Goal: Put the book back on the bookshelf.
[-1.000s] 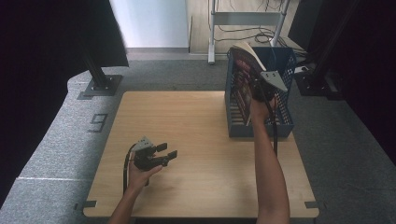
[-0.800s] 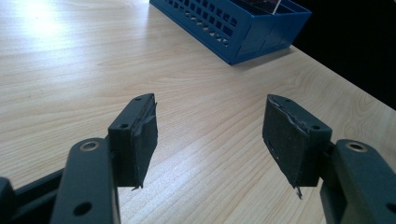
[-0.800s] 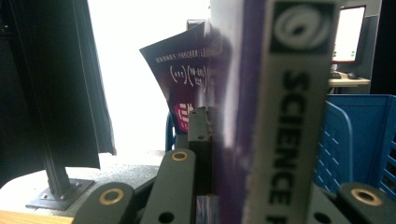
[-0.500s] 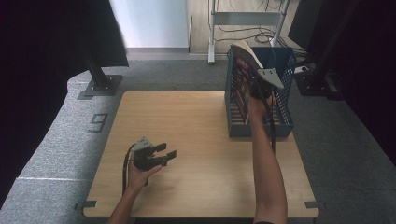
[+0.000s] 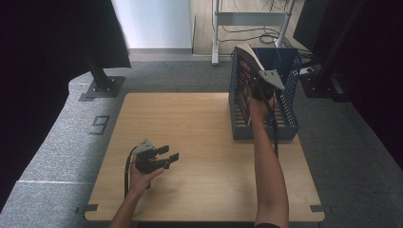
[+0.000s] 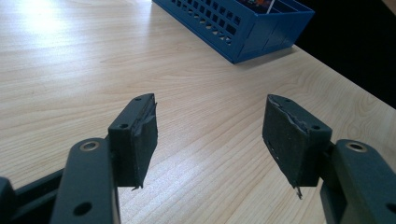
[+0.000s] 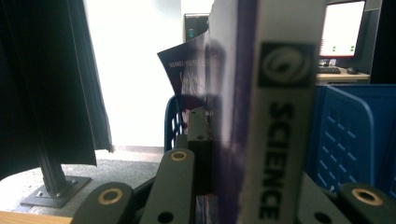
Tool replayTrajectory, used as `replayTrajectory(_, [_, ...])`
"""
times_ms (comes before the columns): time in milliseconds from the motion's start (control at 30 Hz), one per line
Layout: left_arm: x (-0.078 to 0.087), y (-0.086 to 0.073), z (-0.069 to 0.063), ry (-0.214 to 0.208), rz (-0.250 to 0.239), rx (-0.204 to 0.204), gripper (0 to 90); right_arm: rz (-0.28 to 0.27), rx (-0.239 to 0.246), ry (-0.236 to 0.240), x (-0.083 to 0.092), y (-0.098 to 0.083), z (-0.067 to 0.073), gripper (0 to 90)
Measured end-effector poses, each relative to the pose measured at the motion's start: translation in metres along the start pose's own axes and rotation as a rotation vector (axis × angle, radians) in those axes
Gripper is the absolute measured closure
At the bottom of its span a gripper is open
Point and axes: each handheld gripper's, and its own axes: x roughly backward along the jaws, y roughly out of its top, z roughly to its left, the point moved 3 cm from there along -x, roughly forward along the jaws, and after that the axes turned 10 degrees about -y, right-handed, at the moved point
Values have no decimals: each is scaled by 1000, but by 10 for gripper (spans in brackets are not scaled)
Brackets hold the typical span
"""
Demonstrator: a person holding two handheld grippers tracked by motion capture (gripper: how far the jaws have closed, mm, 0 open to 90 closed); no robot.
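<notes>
A book (image 5: 245, 76) with a dark cover stands upright in the blue slotted basket (image 5: 285, 127) at the table's right side. My right gripper (image 5: 259, 88) is shut on the book, holding it against the basket's left wall. In the right gripper view the book's white spine (image 7: 280, 116) reads SCIENCE and sits between the jaws, with a loose cover page (image 7: 187, 70) curling off to the left. My left gripper (image 5: 167, 156) rests low over the wooden table (image 5: 190, 123) near the front left, open with nothing between its pads (image 6: 140, 135).
The basket's near corner (image 6: 243, 32) lies ahead of the left gripper across bare wood. A black stand foot (image 5: 102, 85) and a dark curtain are left of the table. A white rack (image 5: 252, 19) and cables sit behind the basket. A lit monitor (image 7: 343, 28) is behind the basket.
The right gripper and the book have shifted slightly within the basket, staying upright. The left gripper has stayed where it was.
</notes>
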Motion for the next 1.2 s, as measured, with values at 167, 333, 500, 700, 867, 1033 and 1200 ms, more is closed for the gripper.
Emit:
replayTrajectory(167, [0, 0, 1, 1, 1, 5, 359, 28, 20, 4, -5, -13, 4, 808])
replayTrajectory(333, [0, 0, 0, 3, 2, 4, 359, 54, 45, 9, -9, -28, 9, 808])
replayTrajectory(500, [-1, -1, 0, 3, 4, 3, 358, 79, 36, 14, -11, -39, 9, 806])
replayTrajectory(700, [0, 0, -1, 4, 2, -2, 357, 86, 30, 28, -7, -40, 12, 794])
replayTrajectory(867, [-1, 0, -2, 0, 4, -4, 357, 108, 57, -3, 1, -48, 12, 776])
replayTrajectory(1033, [-5, -1, -6, -5, 15, -11, 357, 117, 48, 17, 10, -49, 7, 778])
replayTrajectory(1200, [-8, -2, -7, -6, 25, -15, 356, 162, 67, 26, 12, -53, 5, 769])
